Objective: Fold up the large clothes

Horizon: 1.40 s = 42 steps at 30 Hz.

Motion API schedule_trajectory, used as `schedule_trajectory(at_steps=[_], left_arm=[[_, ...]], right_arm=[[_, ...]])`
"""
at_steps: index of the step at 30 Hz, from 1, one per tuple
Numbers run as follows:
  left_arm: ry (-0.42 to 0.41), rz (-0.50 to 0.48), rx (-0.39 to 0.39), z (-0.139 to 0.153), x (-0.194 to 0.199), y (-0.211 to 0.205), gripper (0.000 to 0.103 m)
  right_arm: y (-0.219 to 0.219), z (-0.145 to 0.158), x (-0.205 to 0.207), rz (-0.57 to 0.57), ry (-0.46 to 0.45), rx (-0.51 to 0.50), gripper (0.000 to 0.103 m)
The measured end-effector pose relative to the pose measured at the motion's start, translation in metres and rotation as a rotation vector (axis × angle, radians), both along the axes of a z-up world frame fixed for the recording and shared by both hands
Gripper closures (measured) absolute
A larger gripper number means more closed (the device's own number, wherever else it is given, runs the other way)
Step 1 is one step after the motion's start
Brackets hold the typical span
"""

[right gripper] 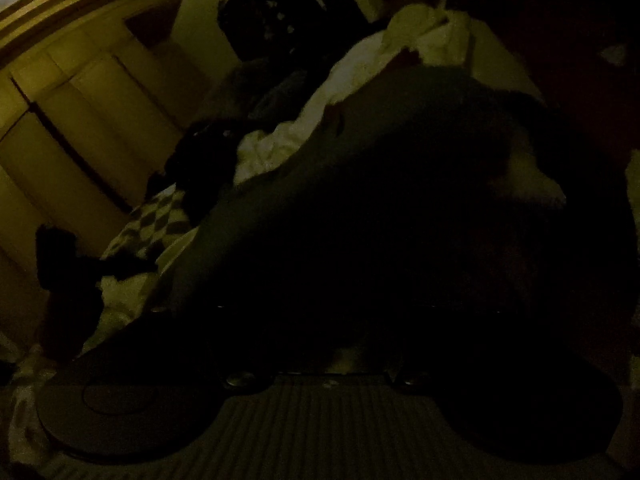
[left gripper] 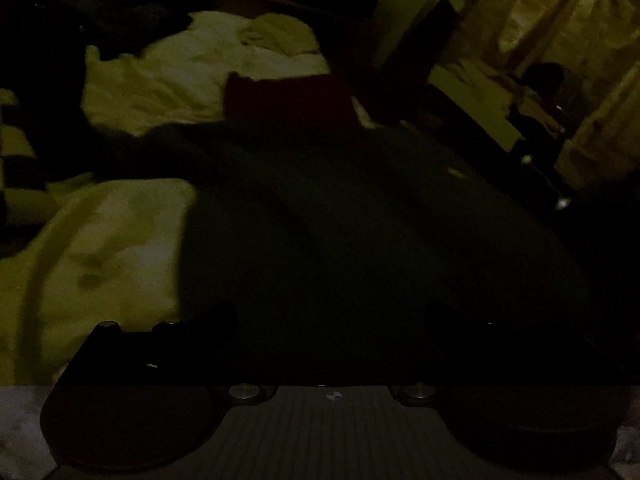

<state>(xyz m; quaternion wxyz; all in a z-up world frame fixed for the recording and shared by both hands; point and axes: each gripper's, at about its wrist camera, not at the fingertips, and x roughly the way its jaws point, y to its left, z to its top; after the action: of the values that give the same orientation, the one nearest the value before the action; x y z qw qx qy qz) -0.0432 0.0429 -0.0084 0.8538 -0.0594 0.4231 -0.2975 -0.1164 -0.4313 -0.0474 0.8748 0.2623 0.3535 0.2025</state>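
Left wrist view: the large dark green fabric garment [left gripper: 320, 220] lies spread flat on the pale rumpled bedsheet [left gripper: 100, 248], with a dark red folded cloth [left gripper: 288, 104] at its far edge; the left gripper [left gripper: 328, 320] hovers over the near hem with its jaws released and empty, so square them to the hem before pinching. Right wrist view: the garment [right gripper: 320, 184] fills the middle, a black-and-white checked cloth [right gripper: 156, 220] lies to its left, and the right gripper [right gripper: 332, 320] is too dark to tell its jaw state. Judged best practice is matched corner grasps.
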Motion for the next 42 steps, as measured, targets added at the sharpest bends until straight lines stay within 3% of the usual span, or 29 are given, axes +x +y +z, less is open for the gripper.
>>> schedule_trajectory(at_steps=[2,3,5,7,10,12,13,17,20,23,25,28,31,33,35,38,40,42], left_arm=[[-0.015,-0.015,-0.009,0.002,-0.003,-0.006,0.000],[-0.024,-0.022,-0.015,0.003,-0.004,-0.010,0.000],[-0.026,-0.027,-0.030,0.004,-0.001,-0.015,0.000],[-0.020,-0.028,-0.045,0.004,0.003,-0.021,0.000],[-0.018,-0.044,-0.047,0.002,0.004,-0.030,0.000],[-0.015,-0.052,-0.041,0.000,0.003,-0.033,0.000],[-0.011,-0.054,-0.037,0.000,0.003,-0.034,0.000],[-0.003,-0.038,-0.027,-0.001,0.002,-0.029,0.000],[0.004,-0.004,-0.043,-0.001,0.007,-0.023,0.000],[-0.005,0.005,-0.059,0.004,0.012,-0.023,0.000],[-0.023,-0.007,-0.064,0.010,0.013,-0.026,0.000],[-0.044,-0.047,-0.049,0.017,0.014,-0.035,0.000],[-0.025,-0.083,-0.018,0.010,0.017,-0.048,0.000],[0.003,-0.106,0.016,-0.003,0.020,-0.061,0.000],[0.027,-0.102,0.072,-0.015,0.023,-0.071,0.000],[-0.049,-0.083,0.111,-0.006,0.026,-0.074,0.000],[-0.130,-0.041,0.088,0.013,0.033,-0.070,0.000],[-0.176,0.000,0.050,0.029,0.045,-0.067,0.000]], right_arm=[[0.005,0.009,0.000,-0.034,-0.028,-0.047,0.059],[0.007,0.015,-0.003,-0.057,-0.058,-0.078,0.063],[0.013,0.027,-0.013,-0.071,-0.121,-0.121,0.065],[0.022,0.030,-0.012,-0.012,-0.135,-0.114,0.062],[0.037,0.012,0.007,0.020,-0.029,-0.073,0.060],[0.042,-0.008,0.014,0.046,0.036,0.052,0.076],[0.041,-0.013,0.014,0.041,0.050,0.106,0.091],[0.011,-0.003,0.000,0.032,0.006,0.213,0.094],[-0.028,0.026,-0.027,-0.047,-0.069,0.218,0.095],[-0.077,0.057,-0.065,-0.117,-0.181,0.295,0.097],[-0.089,0.067,-0.077,-0.125,-0.200,0.252,0.101],[-0.089,0.063,-0.080,-0.142,-0.129,0.164,0.101],[-0.088,0.030,-0.068,-0.113,-0.013,0.231,0.092],[-0.089,0.015,-0.058,-0.165,0.017,0.220,0.076],[-0.089,0.006,-0.050,-0.231,0.002,0.270,0.040],[-0.091,0.004,-0.031,-0.302,-0.026,0.305,0.033],[-0.097,0.002,-0.014,-0.368,-0.007,0.352,0.027],[-0.112,-0.007,0.000,-0.464,0.001,0.467,0.024]])
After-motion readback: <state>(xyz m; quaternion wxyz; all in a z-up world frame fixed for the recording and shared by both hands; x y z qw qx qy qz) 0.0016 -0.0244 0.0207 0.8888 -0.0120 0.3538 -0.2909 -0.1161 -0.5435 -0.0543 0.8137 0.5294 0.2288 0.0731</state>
